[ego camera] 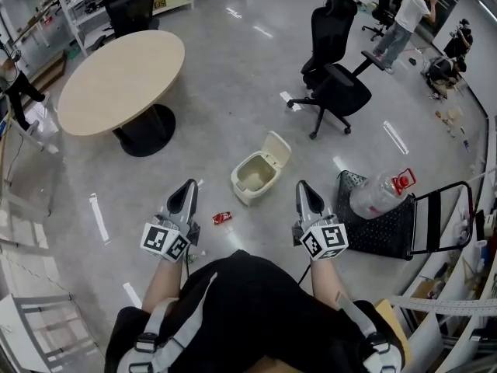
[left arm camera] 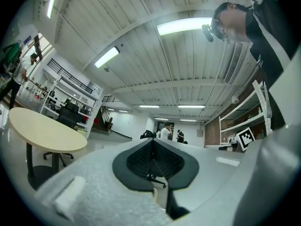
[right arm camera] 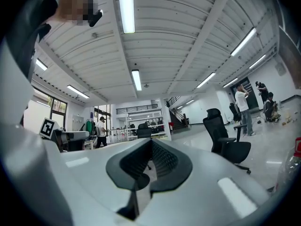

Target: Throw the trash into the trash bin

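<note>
A cream trash bin point(ego camera: 255, 176) stands on the grey floor with its lid tipped open and back. A small red piece of trash point(ego camera: 222, 217) lies on the floor just in front of it, between my two grippers. My left gripper point(ego camera: 189, 186) is held level, left of the trash, its jaws closed together with nothing in them. My right gripper point(ego camera: 304, 185) hovers right of the bin, likewise shut and empty. In the left gripper view the left gripper point(left arm camera: 152, 147) has its pads meeting; in the right gripper view the right gripper point(right arm camera: 150, 148) shows the same.
A round beige table point(ego camera: 120, 80) stands at the far left, a black office chair point(ego camera: 334, 84) beyond the bin. A black mesh cart point(ego camera: 380, 224) carrying a large plastic bottle point(ego camera: 380, 194) is at the right. A person point(ego camera: 404, 18) stands far off.
</note>
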